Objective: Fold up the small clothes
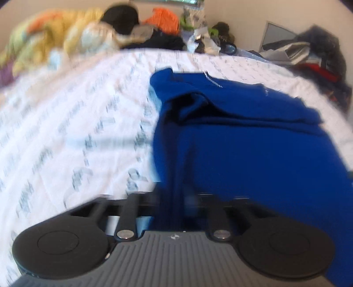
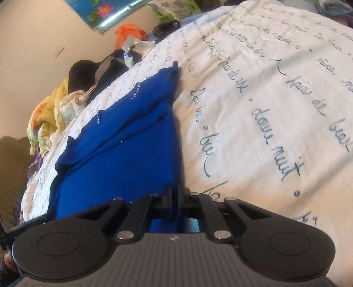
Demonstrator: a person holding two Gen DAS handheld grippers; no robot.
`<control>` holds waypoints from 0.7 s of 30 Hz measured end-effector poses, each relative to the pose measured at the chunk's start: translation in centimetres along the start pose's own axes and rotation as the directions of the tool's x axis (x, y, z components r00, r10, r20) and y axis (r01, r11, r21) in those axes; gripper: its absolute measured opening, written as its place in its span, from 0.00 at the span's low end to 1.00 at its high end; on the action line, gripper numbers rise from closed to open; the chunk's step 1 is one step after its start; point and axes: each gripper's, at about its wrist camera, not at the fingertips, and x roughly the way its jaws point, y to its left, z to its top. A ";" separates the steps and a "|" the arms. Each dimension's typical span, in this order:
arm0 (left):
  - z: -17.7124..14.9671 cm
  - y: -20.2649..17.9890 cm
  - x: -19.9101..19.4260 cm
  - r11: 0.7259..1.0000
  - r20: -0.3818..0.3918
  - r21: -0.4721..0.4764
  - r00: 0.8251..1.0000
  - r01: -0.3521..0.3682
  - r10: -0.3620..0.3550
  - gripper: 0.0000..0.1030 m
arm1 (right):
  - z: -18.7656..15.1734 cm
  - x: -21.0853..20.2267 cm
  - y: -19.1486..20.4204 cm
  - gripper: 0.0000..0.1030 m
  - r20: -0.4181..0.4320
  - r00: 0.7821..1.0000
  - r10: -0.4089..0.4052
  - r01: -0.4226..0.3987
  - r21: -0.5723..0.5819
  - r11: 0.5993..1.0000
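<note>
A bright blue garment [image 1: 242, 143] lies partly folded on the white printed bedsheet [image 1: 66, 132]. In the blurred left wrist view, a bunched edge of it runs down between the jaws of my left gripper [image 1: 174, 198]. The jaws stand apart around the cloth, and the fingertips are hidden by it. In the right wrist view the same blue garment [image 2: 132, 154] stretches away to the upper left. My right gripper [image 2: 174, 203] is shut on its near right edge, with the jaws pressed together on the fabric over the sheet [image 2: 264, 110].
Along the far edge of the bed lie crumpled yellow bedding [image 1: 55, 35], a black item [image 1: 121, 17] and orange cloth [image 1: 163, 17]. A dark clothes pile [image 1: 308, 50] sits far right. The right view shows the yellow bedding [image 2: 48, 114] and the wall at left.
</note>
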 end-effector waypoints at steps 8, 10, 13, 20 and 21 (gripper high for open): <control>-4.3 3.5 -3.5 0.935 -0.001 -0.262 0.969 0.239 -0.248 0.88 | -3.2 -3.2 -1.9 0.75 -0.079 0.971 0.227 -0.213 0.148 0.966; -4.0 3.0 -3.3 0.947 -0.002 -0.238 0.975 0.214 -0.221 0.77 | -3.1 -2.6 -1.8 0.72 -0.089 0.960 0.266 -0.248 0.167 0.954; -3.3 2.1 -2.8 0.974 -0.017 -0.172 0.988 0.147 -0.152 0.24 | -2.7 -0.6 -0.8 0.03 -0.186 0.964 0.189 -0.171 0.111 0.979; -4.2 2.9 -3.2 0.978 -0.029 -0.150 0.988 0.144 -0.150 0.09 | -2.2 -3.9 -2.5 0.03 -0.095 0.990 0.106 -0.101 0.058 0.993; -4.5 3.2 -3.3 0.974 -0.018 -0.161 0.987 0.157 -0.162 0.12 | -2.6 -3.7 -2.9 0.03 -0.104 0.990 0.093 -0.088 0.055 0.995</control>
